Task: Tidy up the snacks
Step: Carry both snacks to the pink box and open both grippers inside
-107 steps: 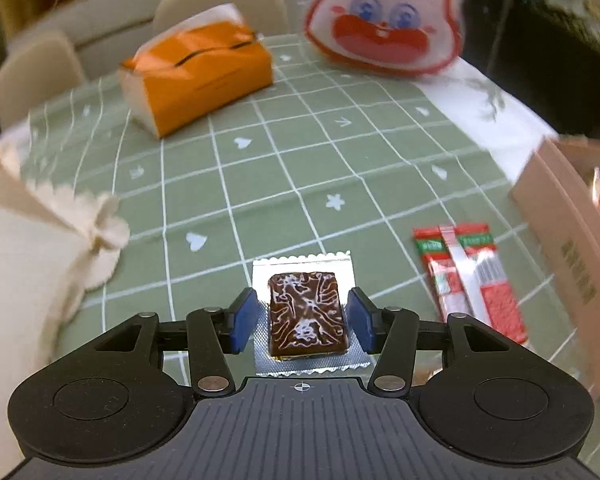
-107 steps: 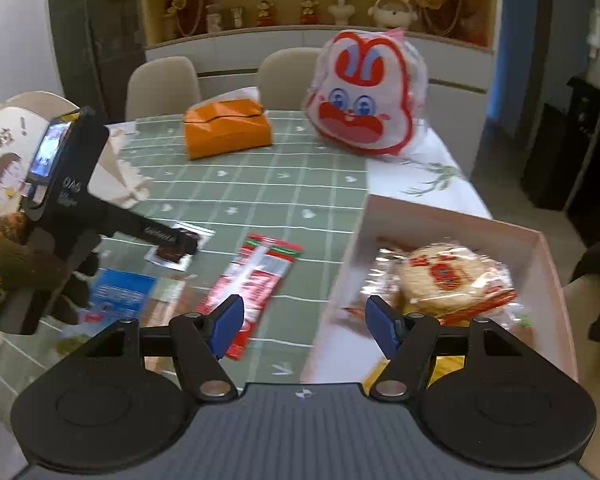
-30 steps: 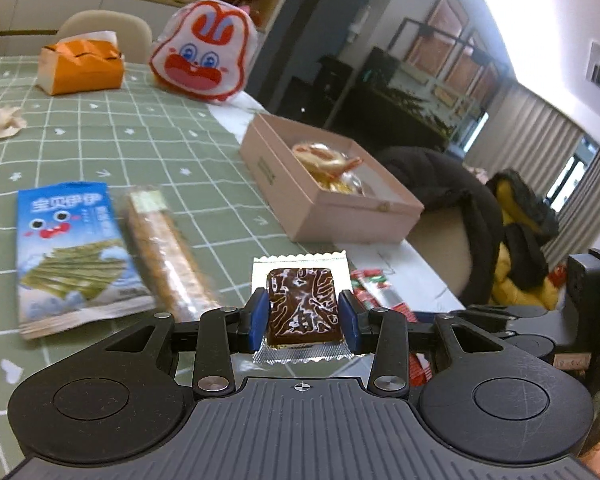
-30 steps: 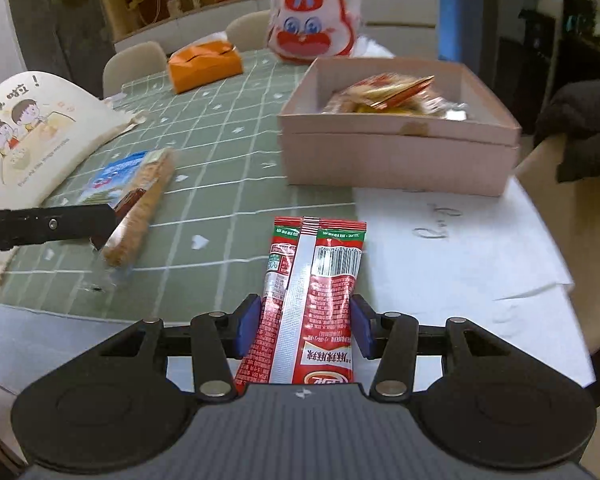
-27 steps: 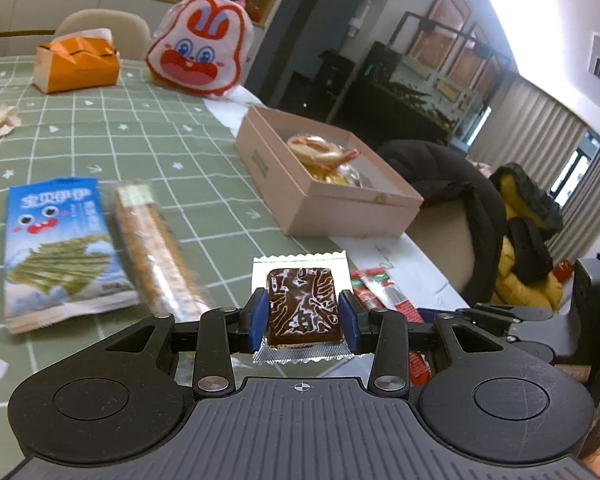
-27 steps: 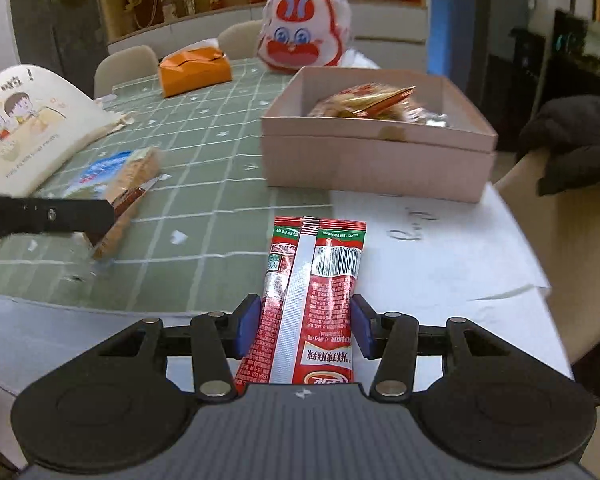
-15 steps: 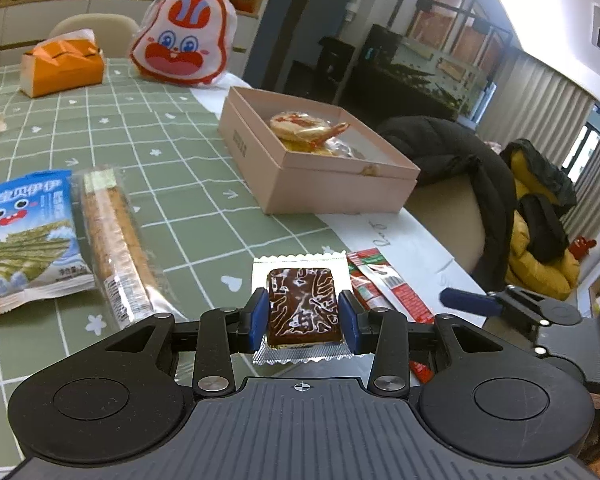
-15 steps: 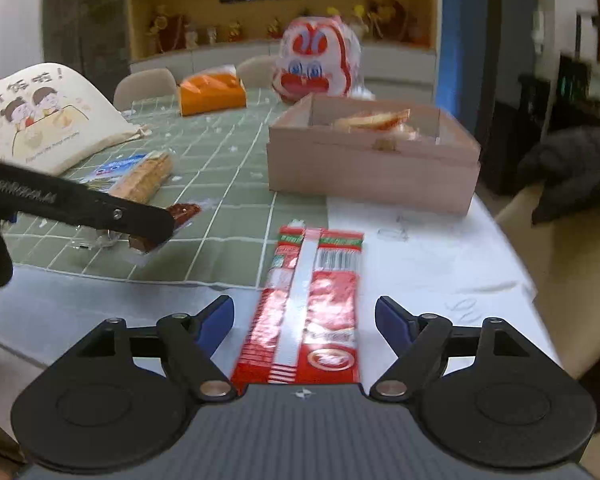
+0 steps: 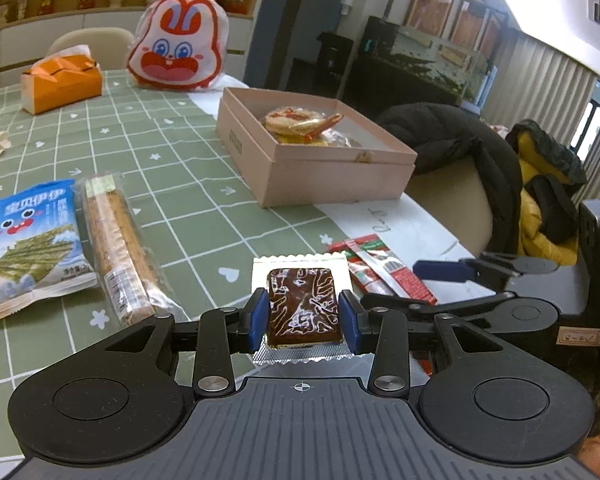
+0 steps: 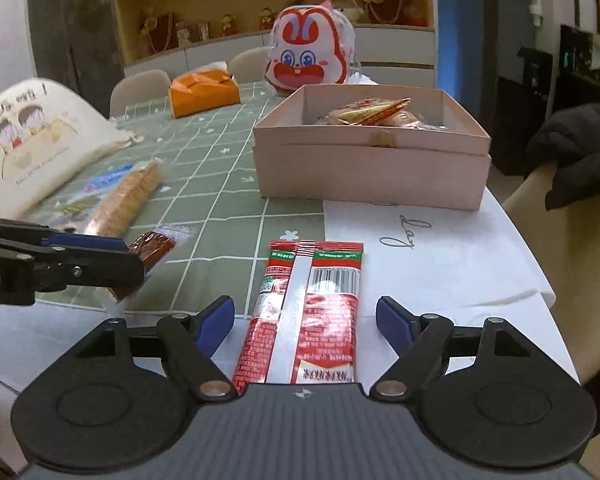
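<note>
1. We see the left gripper (image 9: 303, 314) level and low at the frame's centre bottom, its jaws closed on the sides of a chocolate bar (image 9: 302, 306) in clear wrap, held just above the table (image 9: 188, 184).
2. The right gripper (image 10: 305, 320) points at the box (image 10: 370, 178) in the upper middle of its view; its jaws stand wide apart and grip nothing, with the red packet (image 10: 304, 312) lying flat on the white cloth between them.
3. The left view alone shows the blue seaweed packet (image 9: 30, 240) whole at its left edge, beside the long biscuit pack (image 9: 118, 244).
4. The right view alone shows a cartoon-printed bag (image 10: 32, 140) at its left, and the chocolate bar from the side.
5. In the left view the red packet is partly hidden behind the right gripper's arms at lower right; in the right view its near end is cut off by the gripper body.
6. The box holds wrapped snacks (image 9: 300, 122); we cannot read their labels.
</note>
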Tool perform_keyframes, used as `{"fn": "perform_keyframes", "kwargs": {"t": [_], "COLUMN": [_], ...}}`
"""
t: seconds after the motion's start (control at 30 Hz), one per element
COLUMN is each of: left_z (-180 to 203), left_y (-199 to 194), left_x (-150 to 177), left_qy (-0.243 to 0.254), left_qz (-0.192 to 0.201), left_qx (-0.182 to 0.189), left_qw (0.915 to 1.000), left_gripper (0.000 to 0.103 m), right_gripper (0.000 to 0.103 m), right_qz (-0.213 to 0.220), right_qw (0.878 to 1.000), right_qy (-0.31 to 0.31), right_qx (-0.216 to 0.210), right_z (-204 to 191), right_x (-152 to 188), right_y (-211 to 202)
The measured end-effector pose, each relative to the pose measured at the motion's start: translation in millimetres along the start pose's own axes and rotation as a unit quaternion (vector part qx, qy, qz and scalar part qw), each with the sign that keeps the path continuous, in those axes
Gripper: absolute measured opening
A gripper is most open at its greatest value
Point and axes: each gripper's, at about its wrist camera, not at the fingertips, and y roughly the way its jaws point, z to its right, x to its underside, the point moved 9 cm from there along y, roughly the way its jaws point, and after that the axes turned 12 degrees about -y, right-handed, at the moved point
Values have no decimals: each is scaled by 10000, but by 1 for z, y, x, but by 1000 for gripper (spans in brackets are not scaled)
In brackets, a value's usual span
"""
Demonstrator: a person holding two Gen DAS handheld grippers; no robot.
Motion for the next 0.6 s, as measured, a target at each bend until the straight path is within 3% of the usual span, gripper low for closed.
{"fn": "perform_keyframes", "kwargs": {"t": [0.1,0.2,0.37,0.6], "left_z": [3,5,10,15], "left_y": [1,2,4,4], "left_x": [3,4,5,5], "left_qy": [49,85,109,99], "left_qz": [-37,-59,-86,-84], "left_qx": [6,5,53,115], "left_qw": [10000,9999,9999,9999], "left_gripper": [43,43,43,43], "right_gripper": [61,53,49,49], "right_qz": [-50,-50,93,431], "right_qw": [9997,9994,9979,9977], "right_qy": [-228,-320,-564,-411], "right_qx": [103,136,309,335], "right_z": [-2,1,6,18], "right_x": [0,0,-2,-15], "right_y": [0,-6,-21,-47]}}
